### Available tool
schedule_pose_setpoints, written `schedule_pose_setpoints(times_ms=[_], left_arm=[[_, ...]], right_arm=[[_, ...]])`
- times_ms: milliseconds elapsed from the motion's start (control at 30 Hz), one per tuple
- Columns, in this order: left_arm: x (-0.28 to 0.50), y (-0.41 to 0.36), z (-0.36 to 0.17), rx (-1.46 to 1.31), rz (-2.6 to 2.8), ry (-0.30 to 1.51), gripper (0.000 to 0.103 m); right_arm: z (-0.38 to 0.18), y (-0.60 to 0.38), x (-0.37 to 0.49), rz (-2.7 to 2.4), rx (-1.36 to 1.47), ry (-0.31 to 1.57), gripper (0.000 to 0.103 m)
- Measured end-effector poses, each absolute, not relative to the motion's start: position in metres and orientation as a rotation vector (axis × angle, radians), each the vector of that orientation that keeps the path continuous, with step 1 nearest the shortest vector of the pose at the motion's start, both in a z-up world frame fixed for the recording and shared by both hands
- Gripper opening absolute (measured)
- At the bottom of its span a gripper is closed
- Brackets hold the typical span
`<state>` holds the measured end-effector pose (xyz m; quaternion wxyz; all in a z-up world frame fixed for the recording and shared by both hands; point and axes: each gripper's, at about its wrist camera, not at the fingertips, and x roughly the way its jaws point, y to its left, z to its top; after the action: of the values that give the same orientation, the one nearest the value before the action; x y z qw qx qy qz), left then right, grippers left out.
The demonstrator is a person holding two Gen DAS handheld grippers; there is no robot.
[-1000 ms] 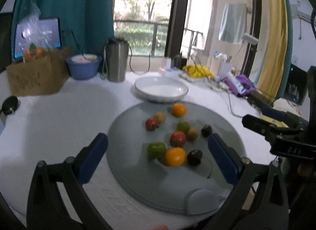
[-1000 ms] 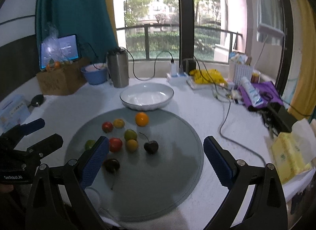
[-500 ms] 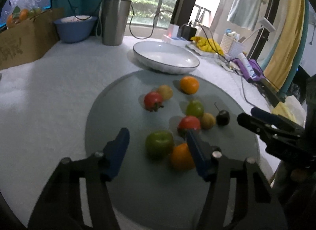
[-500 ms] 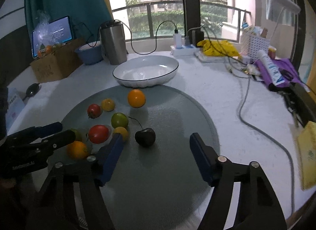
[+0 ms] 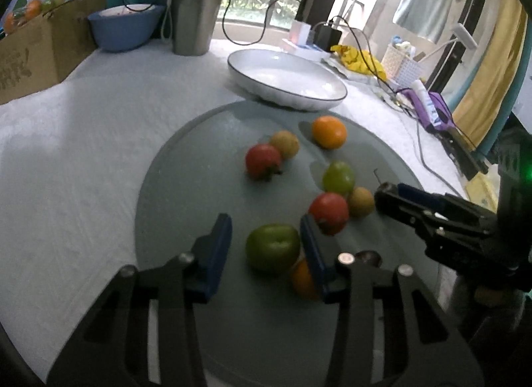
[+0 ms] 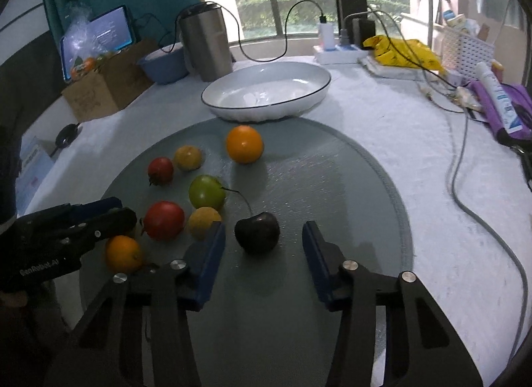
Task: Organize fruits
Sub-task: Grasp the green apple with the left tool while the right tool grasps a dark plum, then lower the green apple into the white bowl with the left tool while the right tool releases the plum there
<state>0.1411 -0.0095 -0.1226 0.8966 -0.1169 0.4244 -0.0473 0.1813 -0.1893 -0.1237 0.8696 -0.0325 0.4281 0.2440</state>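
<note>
Several small fruits lie on a round grey mat [image 5: 186,187] [image 6: 332,187]. My left gripper [image 5: 266,247] is open, its blue fingers on either side of a green fruit [image 5: 272,247], with an orange fruit [image 5: 302,279] just behind the right finger. My right gripper [image 6: 262,247] is open around a dark cherry [image 6: 257,232]. Red fruits [image 6: 164,220], a green one [image 6: 206,191], yellow ones [image 6: 188,157] and an orange [image 6: 244,144] lie further in. An empty white dish [image 6: 266,91] [image 5: 286,77] stands behind the mat.
A steel tumbler [image 6: 206,44], a blue bowl [image 6: 164,66] and a cardboard box [image 6: 106,87] stand at the back left. Cables [image 6: 465,170], a purple pouch with a tube [image 6: 498,104] and a yellow bag [image 6: 402,47] lie to the right.
Both grippers have moved forward and down toward the mat and narrowed. The left now brackets the green fruit, the right the dark cherry.
</note>
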Motion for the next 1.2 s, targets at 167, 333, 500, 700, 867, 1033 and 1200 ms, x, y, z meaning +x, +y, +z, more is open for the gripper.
schedule_pose_setpoints(times_ms=[167,333,500,700,867,1033,1200], left_arm=[[0.143,-0.011,-0.123,-0.248,-0.115,0.902,0.042],[0.144,-0.010,-0.122,-0.253,-0.119,0.915,0.033],[0.146,-0.009,-0.120,-0.263,-0.124,0.917,0.033],[0.154,-0.005,-0.108,-0.249,-0.120,0.883,0.033],[0.168,-0.002,-0.095,-0.235,-0.122,0.846,0.033],[0.190,0.001,-0.084,-0.223,-0.139,0.805,0.033],[0.218,0.002,-0.078,-0.214,-0.164,0.776,0.033]], right_arm=[[-0.126,-0.187,0.184,0.530,-0.075,0.909,0.033],[-0.127,-0.185,0.187,0.542,-0.077,0.909,0.030],[-0.123,-0.188,0.190,0.539,-0.076,0.900,0.030],[-0.110,-0.191,0.198,0.529,-0.071,0.868,0.030],[-0.098,-0.189,0.211,0.526,-0.081,0.835,0.030],[-0.089,-0.187,0.230,0.521,-0.092,0.813,0.030],[-0.081,-0.183,0.254,0.515,-0.105,0.789,0.030]])
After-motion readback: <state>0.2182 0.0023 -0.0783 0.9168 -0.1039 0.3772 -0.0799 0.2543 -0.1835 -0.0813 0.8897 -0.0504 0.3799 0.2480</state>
